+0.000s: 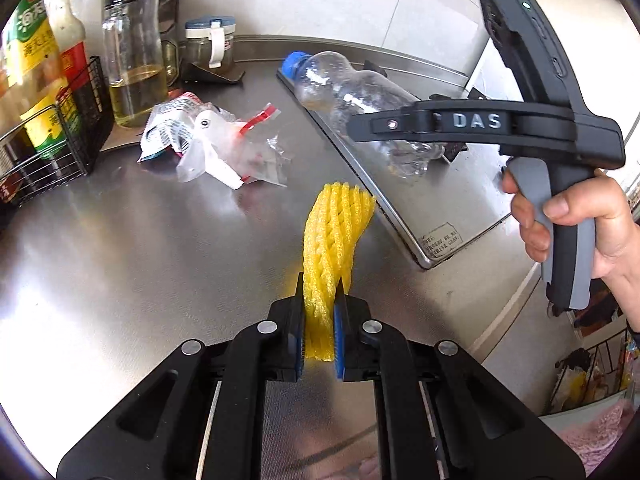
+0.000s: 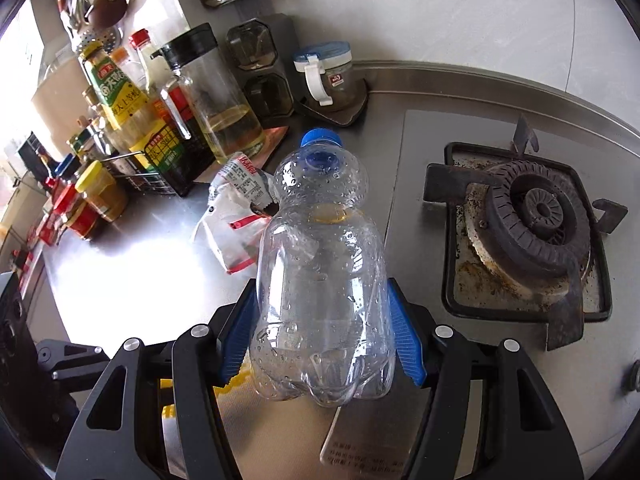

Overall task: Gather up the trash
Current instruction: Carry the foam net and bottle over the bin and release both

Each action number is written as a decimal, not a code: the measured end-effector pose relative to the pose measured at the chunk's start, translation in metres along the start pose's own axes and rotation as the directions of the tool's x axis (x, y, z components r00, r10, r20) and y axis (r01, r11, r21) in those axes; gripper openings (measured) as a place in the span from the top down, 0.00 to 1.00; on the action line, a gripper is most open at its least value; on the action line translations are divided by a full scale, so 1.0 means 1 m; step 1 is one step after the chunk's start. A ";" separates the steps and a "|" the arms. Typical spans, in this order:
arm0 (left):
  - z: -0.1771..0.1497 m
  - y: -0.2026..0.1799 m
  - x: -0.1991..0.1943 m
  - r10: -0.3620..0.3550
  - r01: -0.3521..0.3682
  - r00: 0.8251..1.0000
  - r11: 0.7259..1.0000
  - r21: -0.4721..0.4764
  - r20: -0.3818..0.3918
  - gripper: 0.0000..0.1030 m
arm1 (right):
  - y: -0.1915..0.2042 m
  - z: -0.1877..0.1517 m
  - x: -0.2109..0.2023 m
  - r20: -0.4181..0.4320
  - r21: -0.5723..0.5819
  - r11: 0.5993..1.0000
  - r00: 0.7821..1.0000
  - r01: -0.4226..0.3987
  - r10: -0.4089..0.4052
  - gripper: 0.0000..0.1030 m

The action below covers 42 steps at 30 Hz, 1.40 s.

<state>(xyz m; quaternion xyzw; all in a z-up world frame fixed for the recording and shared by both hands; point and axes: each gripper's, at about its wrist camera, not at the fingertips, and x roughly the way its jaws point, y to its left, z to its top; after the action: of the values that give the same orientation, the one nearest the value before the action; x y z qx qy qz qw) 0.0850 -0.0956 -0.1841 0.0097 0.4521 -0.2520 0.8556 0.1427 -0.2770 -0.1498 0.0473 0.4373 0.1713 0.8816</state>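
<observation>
My left gripper (image 1: 320, 300) is shut on a yellow foam fruit net (image 1: 334, 236) and holds it above the steel counter (image 1: 120, 260). My right gripper (image 2: 320, 320) is shut on a clear empty plastic bottle (image 2: 320, 280) with a blue cap; its blue pads press the bottle's lower sides. In the left wrist view the bottle (image 1: 352, 96) hangs over the stove's left edge, held by the right gripper's black fingers (image 1: 404, 124). A crumpled printed wrapper (image 1: 170, 132) and a clear plastic bag with red trim (image 1: 240, 148) lie on the counter behind.
Oil and sauce bottles (image 1: 132, 60) and a black wire rack (image 1: 60, 136) stand at the back left. A spice jar (image 2: 328, 72) sits by the wall. A gas stove with a burner (image 2: 536, 216) lies to the right. A wire basket (image 1: 596, 364) hangs below the counter edge.
</observation>
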 end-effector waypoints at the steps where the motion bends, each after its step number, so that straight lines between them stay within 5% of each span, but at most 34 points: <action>1: -0.004 0.001 -0.006 0.004 -0.004 1.000 1.000 -0.013 0.006 0.91 | 0.003 -0.004 -0.008 0.008 -0.006 1.000 1.000 -0.009 0.009 0.39; 12: -0.069 -0.006 -0.075 0.114 -0.107 0.992 0.987 -0.124 0.049 0.91 | 0.041 -0.085 -0.090 0.039 -0.054 0.990 0.990 -0.132 0.135 0.39; 22: -0.164 -0.012 -0.124 0.174 -0.169 0.985 0.958 -0.230 0.001 0.91 | 0.088 -0.199 -0.115 -0.119 -0.143 0.954 0.962 -0.262 0.246 0.39; 30: -0.232 0.004 -0.108 0.162 -0.188 0.981 0.923 -0.334 -0.107 0.91 | 0.101 -0.274 -0.052 -0.310 -0.069 0.963 0.923 -0.260 0.227 0.39; 42: -0.299 0.041 -0.003 0.086 -0.191 0.966 0.872 -0.450 -0.244 0.91 | 0.101 -0.348 0.074 -0.473 -0.020 0.993 0.876 -0.118 0.095 0.39</action>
<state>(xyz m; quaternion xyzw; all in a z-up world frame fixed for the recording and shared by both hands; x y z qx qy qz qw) -0.1284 0.0147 -0.3669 -0.1381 0.5880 -0.0701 0.7939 -0.1164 -0.1805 -0.3951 0.0071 0.6310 0.2363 0.7389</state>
